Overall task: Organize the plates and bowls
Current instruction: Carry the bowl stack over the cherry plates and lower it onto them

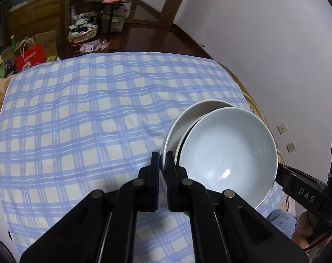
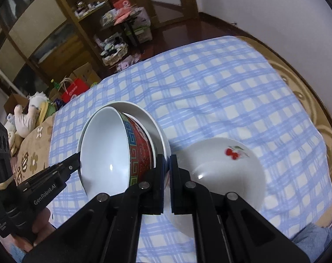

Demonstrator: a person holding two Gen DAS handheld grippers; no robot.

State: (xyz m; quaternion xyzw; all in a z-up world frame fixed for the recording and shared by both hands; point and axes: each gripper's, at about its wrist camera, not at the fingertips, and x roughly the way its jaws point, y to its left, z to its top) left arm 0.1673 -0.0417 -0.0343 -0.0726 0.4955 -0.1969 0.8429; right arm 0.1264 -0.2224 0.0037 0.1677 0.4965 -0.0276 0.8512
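Both claws were clamped tight on one stack — left claw (image 1: 163,164) pinching the white plate (image 1: 176,129) rim, right claw (image 2: 167,166) the opposite rim, the red-patterned bowl (image 2: 139,149) nested on top — held above the checked cloth (image 1: 78,109), likely for balance.

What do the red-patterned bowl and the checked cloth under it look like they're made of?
Red-patterned bowl: probably glazed ceramic; its white inside is glossy with a sharp light spot.
Checked cloth: woven fabric, matte, lying in soft wrinkles; the exact fibre can't be told.
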